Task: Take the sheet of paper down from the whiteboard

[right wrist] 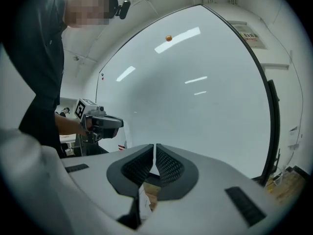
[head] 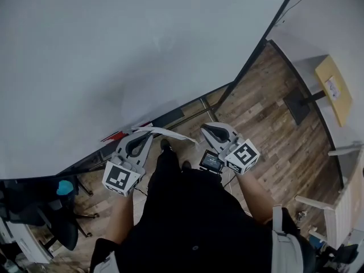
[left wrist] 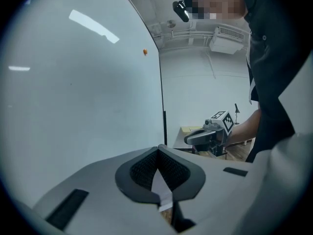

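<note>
We are looking through soft, even indoor light coming from overhead. Beyond the jaws of the left gripper (left wrist: 158,150) and the right gripper (right wrist: 154,147), the whiteboard (right wrist: 195,106) is throwing back ceiling lamps as pale streaks of glare. Both wide lenses are bending its frame and darkening the corners. Right at the jaws, the sheet of paper (left wrist: 164,192) is blurring out of focus. In the head view, the picture behind the jaws is falling dim and slightly grainy.

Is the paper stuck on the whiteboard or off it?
Off. The paper stretches between the left tool and right tool, each shut on an end, away from the whiteboard.
</note>
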A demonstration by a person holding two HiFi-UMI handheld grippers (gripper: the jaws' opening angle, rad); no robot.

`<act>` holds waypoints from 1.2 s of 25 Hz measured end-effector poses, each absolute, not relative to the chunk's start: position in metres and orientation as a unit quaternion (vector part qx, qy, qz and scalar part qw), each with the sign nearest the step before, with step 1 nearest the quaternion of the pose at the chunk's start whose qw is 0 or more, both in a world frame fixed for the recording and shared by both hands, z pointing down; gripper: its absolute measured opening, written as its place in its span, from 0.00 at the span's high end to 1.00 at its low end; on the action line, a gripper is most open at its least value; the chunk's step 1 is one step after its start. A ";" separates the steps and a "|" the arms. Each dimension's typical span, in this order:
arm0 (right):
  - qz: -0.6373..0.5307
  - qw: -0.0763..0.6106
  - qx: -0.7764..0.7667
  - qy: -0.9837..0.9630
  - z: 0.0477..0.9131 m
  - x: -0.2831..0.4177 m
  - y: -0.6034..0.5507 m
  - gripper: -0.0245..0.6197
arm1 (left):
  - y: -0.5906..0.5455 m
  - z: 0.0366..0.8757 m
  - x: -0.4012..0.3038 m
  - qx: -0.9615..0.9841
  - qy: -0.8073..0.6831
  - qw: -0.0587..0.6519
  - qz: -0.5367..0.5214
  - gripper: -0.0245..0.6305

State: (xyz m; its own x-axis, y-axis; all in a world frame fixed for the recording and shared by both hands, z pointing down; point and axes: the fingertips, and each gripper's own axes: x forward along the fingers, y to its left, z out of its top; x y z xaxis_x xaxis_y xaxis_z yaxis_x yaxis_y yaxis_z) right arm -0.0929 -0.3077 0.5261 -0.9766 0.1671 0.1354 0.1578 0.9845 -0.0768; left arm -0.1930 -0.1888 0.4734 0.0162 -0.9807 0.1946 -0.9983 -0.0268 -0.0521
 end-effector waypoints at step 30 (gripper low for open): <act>0.073 0.131 -0.123 -0.981 0.602 -0.080 -0.283 0.92 | -0.174 0.605 -0.163 0.731 -0.669 0.125 0.040 0.94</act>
